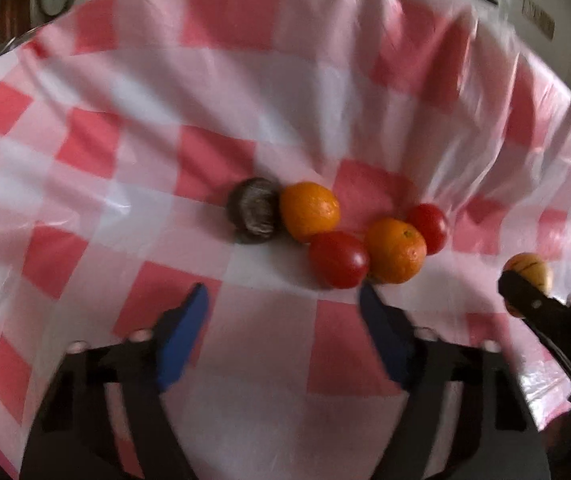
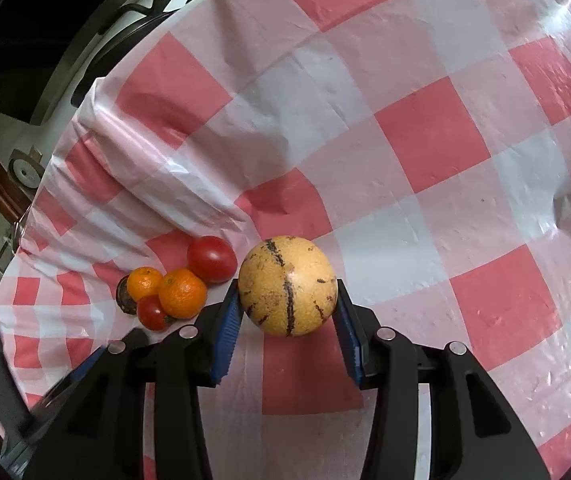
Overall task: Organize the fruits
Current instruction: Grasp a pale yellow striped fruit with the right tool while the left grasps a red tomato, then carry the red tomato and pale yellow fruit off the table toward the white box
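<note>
On the red-and-white checked cloth lies a tight cluster of fruit: a dark brown fruit, two oranges and two tomatoes. My left gripper hovers just in front of the cluster, open, with only cloth between its blue pads. A round yellow fruit with dark stripes sits between the pads of my right gripper, which is shut on it just right of the cluster. In the left wrist view that striped fruit shows at the far right behind a black finger.
The cloth rises in wrinkled folds behind the fruit cluster. The covered surface ends in an edge to the left of the fruit in the right wrist view, with dark furniture beyond. To the right the checked cloth stretches flat.
</note>
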Tool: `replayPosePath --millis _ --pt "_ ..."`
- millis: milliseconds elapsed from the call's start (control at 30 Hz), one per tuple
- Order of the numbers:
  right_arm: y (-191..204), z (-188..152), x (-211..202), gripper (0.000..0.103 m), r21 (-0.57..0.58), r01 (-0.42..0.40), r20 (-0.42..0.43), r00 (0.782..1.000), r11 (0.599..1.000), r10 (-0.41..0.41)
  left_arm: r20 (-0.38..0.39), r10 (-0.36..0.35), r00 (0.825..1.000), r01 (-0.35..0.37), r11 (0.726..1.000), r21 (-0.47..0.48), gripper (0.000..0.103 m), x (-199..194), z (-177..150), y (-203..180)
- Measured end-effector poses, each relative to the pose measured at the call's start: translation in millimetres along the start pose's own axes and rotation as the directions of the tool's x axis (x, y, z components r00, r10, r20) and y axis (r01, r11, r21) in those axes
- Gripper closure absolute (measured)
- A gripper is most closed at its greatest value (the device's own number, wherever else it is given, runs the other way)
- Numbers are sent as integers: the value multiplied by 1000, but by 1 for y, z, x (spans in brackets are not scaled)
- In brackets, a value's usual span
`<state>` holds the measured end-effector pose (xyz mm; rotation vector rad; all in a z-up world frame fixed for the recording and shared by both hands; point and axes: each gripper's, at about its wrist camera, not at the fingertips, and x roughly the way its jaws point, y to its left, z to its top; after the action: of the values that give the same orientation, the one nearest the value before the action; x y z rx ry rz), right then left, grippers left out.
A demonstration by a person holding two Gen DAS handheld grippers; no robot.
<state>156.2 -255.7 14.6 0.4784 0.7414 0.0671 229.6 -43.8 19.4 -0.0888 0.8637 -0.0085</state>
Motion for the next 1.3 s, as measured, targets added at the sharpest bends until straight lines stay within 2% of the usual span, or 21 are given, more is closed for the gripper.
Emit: replayPosePath --millis 100,200,400,467,533,600,700,833,933,1100,1167,1300 --pt "-1 0 1 59 0 2 1 1000 1000 -2 -35 -34 999 35 999 17 37 12 8 -4" --pt "-1 -1 2 59 1 4 6 1000 1000 -4 -42 -31 999 34 997 64 38 18 12 -14" --pt "1 -1 5 59 -2 3 3 1000 1000 -3 -41 -15 999 18 996 85 39 26 20 -21" --pt "1 -1 5 59 -3 2 3 1000 1000 -2 -36 -14 999 17 996 87 50 28 23 -22" --pt "1 -1 5 58 -2 3 3 1000 1000 -3 -33 -22 999 24 996 91 67 28 26 -24" --pt "2 -1 5 58 -2 2 3 1000 1000 -2 -32 -36 999 38 995 89 67 26 24 -20" --pt "2 -1 5 59 1 -4 6 1000 1000 4 -21 -73 997 74 996 56 67 12 16 -13" --pt "0 -1 2 59 3 -25 14 1000 1000 25 71 -93 993 93 996 5 67 -28 1 6" --pt "-3 -2 1 59 4 -30 15 999 1000 30 147 -78 986 81 997 -14 67 -63 -29 26" --pt "-4 -1 -1 59 7 -33 21 999 999 33 203 -86 975 104 992 -78 67 -108 -83 64" --pt "-4 -1 -1 59 6 -33 21 999 999 33 236 -63 970 93 988 -120 67 -126 -100 89" --pt "-4 -1 -2 59 10 -40 26 999 999 39 279 -46 959 91 984 -153 67 -137 -96 104"
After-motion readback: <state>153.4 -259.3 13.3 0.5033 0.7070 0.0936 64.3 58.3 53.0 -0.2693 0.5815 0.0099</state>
